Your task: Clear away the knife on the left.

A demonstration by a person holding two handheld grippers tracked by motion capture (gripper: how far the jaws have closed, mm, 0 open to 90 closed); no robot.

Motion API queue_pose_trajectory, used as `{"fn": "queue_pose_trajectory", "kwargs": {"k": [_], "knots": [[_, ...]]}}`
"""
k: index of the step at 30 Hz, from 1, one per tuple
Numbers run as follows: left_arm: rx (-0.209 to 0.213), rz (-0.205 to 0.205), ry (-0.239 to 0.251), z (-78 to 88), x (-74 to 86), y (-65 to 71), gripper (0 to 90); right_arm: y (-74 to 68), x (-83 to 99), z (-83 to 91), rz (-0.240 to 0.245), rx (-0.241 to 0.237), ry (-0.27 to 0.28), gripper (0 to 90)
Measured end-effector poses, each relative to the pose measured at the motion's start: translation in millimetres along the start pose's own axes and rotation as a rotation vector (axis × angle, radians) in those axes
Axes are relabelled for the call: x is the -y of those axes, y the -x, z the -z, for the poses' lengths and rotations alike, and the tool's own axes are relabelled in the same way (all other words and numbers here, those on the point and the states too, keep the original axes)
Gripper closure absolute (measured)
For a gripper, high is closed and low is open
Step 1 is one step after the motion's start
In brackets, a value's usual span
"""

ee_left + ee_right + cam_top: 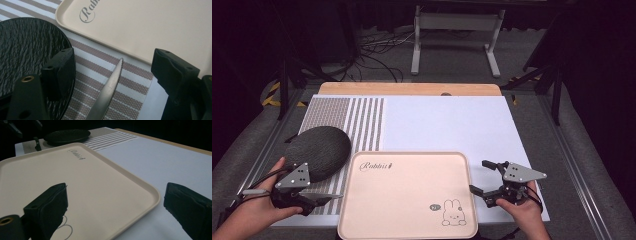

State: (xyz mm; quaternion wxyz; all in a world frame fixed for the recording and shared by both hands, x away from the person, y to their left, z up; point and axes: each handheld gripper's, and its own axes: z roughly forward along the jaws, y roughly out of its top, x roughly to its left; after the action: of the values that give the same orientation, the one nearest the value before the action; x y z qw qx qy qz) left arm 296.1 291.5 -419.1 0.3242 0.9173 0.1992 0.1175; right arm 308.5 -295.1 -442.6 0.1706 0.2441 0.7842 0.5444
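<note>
A serrated table knife point(110, 87) lies on the striped placemat point(130, 82), its tip pointing at the beige tray point(150, 25). My left gripper point(113, 56) is open, one jaw on either side of the blade without touching it. In the high view this left gripper point(314, 199) sits at the front left with the knife point(328, 198) sticking out to the right. A dark textured plate point(318, 150) lies just behind it. My right gripper point(480, 176) is open at the tray's point(407, 195) right edge, with the tray's corner point(150, 192) between its jaws.
The tray carries a "Rabbit" script and a rabbit drawing point(453, 214). A white mat point(452, 122) covers the table's middle and right. The wooden table edge point(412, 88) runs along the back. Beyond it are a metal stand point(457, 35) and floor cables point(372, 55).
</note>
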Motion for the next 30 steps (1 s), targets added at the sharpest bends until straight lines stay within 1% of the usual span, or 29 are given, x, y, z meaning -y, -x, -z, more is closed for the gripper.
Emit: {"fn": "queue_pose_trajectory", "kwargs": {"k": [1, 2, 4, 5, 8, 9, 15, 17, 20, 23, 24, 30], "knots": [[-0.005, -0.008, -0.020, 1.1, -0.2, -0.4, 21.1, 0.0, 0.0, 0.0, 0.000, 0.000, 0.000, 6.3], [-0.005, -0.012, -0.030, 1.5, -0.2, -0.5, 21.4, -0.4, 0.2, -0.5, 0.003, -0.002, -0.002, 6.3], [0.001, -0.043, -0.041, 1.6, 0.4, -0.8, 21.2, -0.3, 0.2, -0.6, 0.003, -0.002, -0.003, 6.3], [0.006, -0.046, -0.054, 1.5, 0.6, -0.6, 21.2, -0.3, 0.2, -0.6, 0.003, -0.002, -0.003, 6.3], [0.010, -0.061, -0.118, 1.8, 0.6, 1.0, 21.0, -0.3, 0.1, -0.7, 0.001, -0.003, -0.002, 6.4], [0.014, -0.066, -0.139, 2.1, 0.6, 1.3, 21.0, -0.3, 0.2, -1.0, 0.002, -0.005, -0.004, 6.4], [0.026, -0.080, -0.219, 5.0, 2.1, 1.4, 21.0, -1.2, 0.6, -2.7, 0.005, -0.011, -0.010, 6.4], [0.026, -0.085, -0.238, 6.4, 3.1, 1.2, 21.2, -0.9, 0.9, -3.3, 0.005, -0.013, -0.013, 6.4], [0.035, -0.087, -0.282, 9.0, 5.4, 0.0, 21.5, -0.8, 1.3, -4.0, 0.007, -0.014, -0.016, 6.4], [0.031, -0.095, -0.313, 10.9, 7.6, -2.6, 21.8, -0.9, 1.6, -4.3, 0.005, -0.016, -0.019, 6.4], [0.031, -0.095, -0.313, 10.9, 7.6, -2.6, 21.8, -0.9, 1.6, -4.3, 0.005, -0.016, -0.019, 6.4], [0.036, -0.112, -0.351, 11.7, 10.6, -7.3, 23.0, -1.2, 1.8, -5.1, 0.010, -0.020, -0.021, 6.4]]}}
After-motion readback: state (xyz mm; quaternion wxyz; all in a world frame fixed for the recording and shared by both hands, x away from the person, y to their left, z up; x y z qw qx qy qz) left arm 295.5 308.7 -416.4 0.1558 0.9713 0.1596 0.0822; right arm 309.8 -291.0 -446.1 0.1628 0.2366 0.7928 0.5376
